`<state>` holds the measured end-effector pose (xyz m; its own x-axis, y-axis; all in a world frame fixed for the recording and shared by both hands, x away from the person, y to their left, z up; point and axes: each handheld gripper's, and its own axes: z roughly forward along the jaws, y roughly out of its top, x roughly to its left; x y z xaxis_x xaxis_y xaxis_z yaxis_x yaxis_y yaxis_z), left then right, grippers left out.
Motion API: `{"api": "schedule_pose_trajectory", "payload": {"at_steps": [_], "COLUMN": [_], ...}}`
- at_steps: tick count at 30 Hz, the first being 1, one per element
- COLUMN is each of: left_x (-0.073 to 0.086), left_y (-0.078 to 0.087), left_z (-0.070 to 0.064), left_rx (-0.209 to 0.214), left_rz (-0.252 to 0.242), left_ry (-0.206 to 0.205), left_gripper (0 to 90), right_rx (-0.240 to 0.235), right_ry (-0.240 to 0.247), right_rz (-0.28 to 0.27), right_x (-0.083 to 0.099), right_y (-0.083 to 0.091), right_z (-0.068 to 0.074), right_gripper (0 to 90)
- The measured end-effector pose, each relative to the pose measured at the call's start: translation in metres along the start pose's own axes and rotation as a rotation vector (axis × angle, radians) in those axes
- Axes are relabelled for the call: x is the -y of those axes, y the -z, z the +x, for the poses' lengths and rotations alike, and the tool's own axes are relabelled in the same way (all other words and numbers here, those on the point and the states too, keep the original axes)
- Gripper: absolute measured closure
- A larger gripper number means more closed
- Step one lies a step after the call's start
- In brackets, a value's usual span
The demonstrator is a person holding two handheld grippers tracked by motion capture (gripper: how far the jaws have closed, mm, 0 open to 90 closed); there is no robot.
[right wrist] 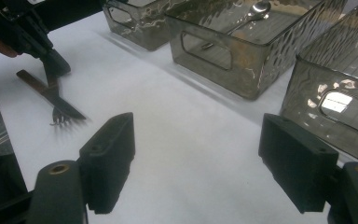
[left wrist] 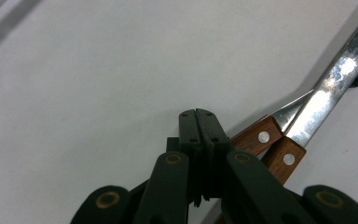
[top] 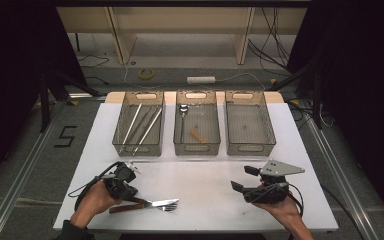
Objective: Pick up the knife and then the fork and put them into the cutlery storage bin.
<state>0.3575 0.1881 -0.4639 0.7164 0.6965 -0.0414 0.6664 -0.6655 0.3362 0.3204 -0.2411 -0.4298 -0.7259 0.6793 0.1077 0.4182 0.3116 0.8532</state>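
Near the front edge of the white counter (top: pixel 200 197), toward its left corner, a knife (top: pixel 130 205) and a fork (top: pixel 164 204) with brown wooden handles lie crossed, their handles side by side. The left tongs (top: pixel 128 192) sit just above those handles. In the left gripper view the two black jaws are pressed together with nothing between them, their tips over bare counter just beside the riveted handle ends; whether they touch the handles I cannot tell.

Toward the front right corner the right tongs (top: pixel 241 179) hover over bare counter, held in a hand (top: pixel 285 210). The right gripper view shows the jaws spread wide apart and empty.

Farther back, three clear smoky bins stand in a row along the far edge. The left bin (top: pixel 138 145) holds several long thin metal pieces, perhaps chopsticks. The middle bin (top: pixel 196 147) holds a spoon (top: pixel 182 111) and a small brown item. The right bin (top: pixel 250 146) looks empty.

Judged from this layout, the work is sorting cutlery into the bins and is partly done: some pieces are already binned, while the knife and fork remain on the counter, not yet gripped. The closed left tongs would need to open before taking either one
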Motion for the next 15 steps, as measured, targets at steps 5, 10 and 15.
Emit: {"api": "schedule_pose_trajectory", "payload": {"at_steps": [5,10,15], "left_x": [-0.002,-0.002,0.004], "left_y": [0.011,0.025,0.032], "left_z": [-0.003,-0.012,-0.019], "left_rx": [0.014,0.034,0.033], "left_rz": [-0.037,-0.064,-0.056], "left_ry": [-0.023,-0.072,-0.118], "left_gripper": [76.9,53.2,36.7], "right_rx": [-0.002,-0.001,-0.002], "right_ry": [-0.001,-0.001,-0.002], "right_rz": [0.001,0.000,-0.001], "right_x": [0.000,0.000,0.000], "right_y": [-0.001,0.000,0.000], "right_z": [0.000,0.000,0.000], "right_gripper": [27.9,27.9,27.9]}}
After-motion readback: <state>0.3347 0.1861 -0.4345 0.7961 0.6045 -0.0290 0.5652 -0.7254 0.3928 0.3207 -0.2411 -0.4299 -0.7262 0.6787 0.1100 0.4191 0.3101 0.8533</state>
